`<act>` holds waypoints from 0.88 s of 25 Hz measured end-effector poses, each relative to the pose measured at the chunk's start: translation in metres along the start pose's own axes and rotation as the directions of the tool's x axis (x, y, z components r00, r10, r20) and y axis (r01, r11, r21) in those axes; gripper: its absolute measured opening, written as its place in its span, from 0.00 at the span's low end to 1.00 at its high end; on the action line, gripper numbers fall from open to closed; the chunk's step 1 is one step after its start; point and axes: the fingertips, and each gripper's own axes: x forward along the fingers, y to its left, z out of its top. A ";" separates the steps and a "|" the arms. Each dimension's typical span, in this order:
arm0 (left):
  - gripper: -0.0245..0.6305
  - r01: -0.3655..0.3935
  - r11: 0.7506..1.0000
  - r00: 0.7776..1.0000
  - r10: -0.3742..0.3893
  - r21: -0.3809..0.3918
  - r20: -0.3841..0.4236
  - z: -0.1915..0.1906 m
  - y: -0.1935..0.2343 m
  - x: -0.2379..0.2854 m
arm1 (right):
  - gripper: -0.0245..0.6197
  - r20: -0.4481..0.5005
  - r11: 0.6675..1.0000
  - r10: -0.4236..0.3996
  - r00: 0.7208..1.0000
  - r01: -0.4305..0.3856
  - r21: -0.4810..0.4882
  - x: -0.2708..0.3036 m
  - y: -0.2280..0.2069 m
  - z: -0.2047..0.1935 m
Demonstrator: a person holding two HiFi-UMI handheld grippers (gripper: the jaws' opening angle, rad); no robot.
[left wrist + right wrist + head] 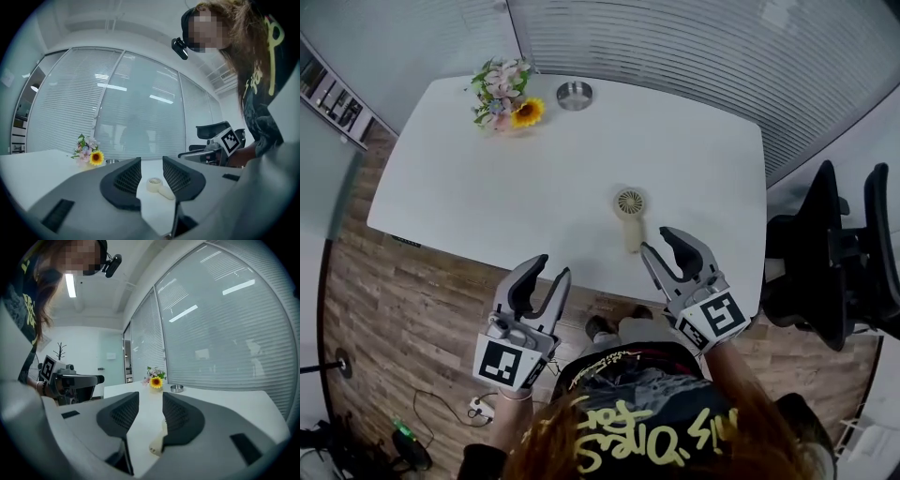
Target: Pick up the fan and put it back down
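- White table (581, 169): the reference for every position below
- Fan (629, 214): small, cream-coloured, lying flat on the table near its near edge, right of centre; round head towards the far edge, handle towards the near edge
- Left gripper (553, 270): held at the table's near edge, left of centre, pointing roughly level across the top; jaws released and apart, nothing between the pads; well apart from the fan
- Right gripper (659, 242): jaws reach in over the table's near edge, just beside the fan's handle on its right; jaws released and apart, nothing clasped
- Flower bunch (504, 97): standing at the table's far left corner, with a sunflower on its right side
- Round metal dish (574, 95): on the table at its far edge, just right of the flowers
- Black office chairs (834, 253): on the wooden floor off the table's right end
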 end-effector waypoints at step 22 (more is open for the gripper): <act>0.24 -0.127 0.991 0.991 0.129 -0.047 0.038 -0.013 0.033 -0.059 | 0.51 -0.375 0.995 -0.100 0.922 0.099 -0.024 0.107 -0.063 -0.119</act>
